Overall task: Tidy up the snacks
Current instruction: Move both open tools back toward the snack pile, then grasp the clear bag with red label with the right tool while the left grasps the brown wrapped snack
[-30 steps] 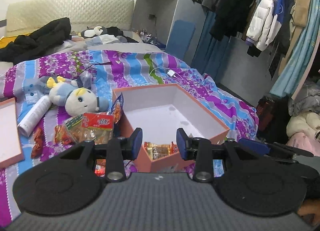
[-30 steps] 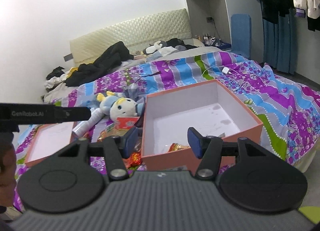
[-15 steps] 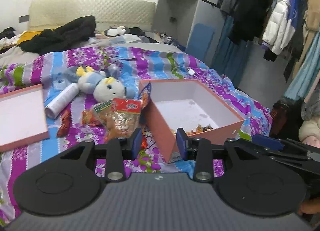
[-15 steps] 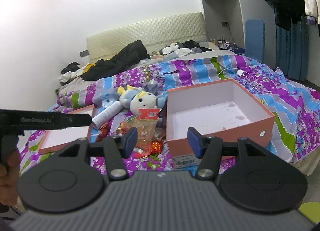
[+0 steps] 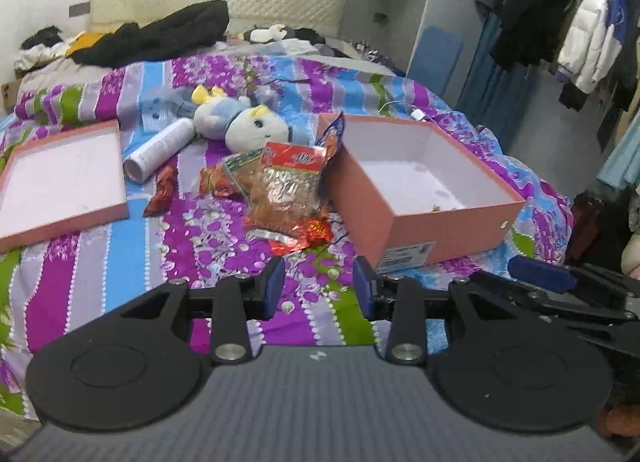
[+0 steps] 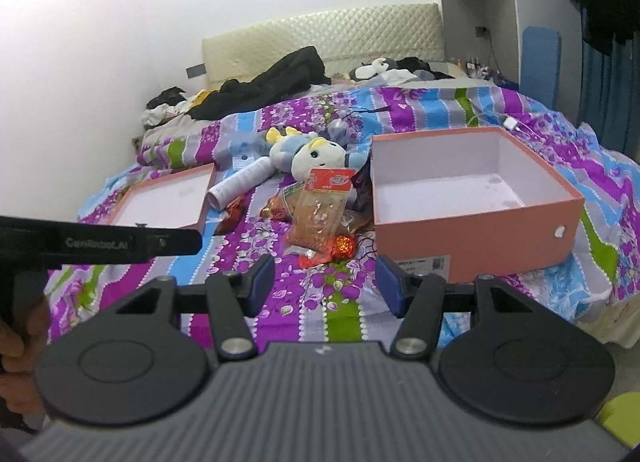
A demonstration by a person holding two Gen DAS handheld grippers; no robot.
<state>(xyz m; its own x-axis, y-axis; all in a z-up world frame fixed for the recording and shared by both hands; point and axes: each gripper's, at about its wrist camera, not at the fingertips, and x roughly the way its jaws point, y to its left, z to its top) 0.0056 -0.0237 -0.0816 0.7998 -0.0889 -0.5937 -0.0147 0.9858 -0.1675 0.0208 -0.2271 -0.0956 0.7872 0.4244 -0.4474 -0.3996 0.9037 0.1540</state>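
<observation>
A pink open box sits on the bed at right, with a few snack bits showing at its near inside edge. A heap of snack packets lies just left of it, topped by a clear bag with a red header. A small dark red packet lies apart, further left. My left gripper hovers open and empty over the bedspread, short of the heap. My right gripper is likewise open and empty, in front of the heap and the box's near corner.
The pink box lid lies upturned at left. A plush doll and a white cylinder lie behind the snacks. Dark clothes are piled at the headboard; a clothes rack stands at right. The other gripper's body crosses the right view's left side.
Both grippers have pulled back from the box and swung left; the snack heap and lid now fill the middle. Jaw widths look unchanged.
</observation>
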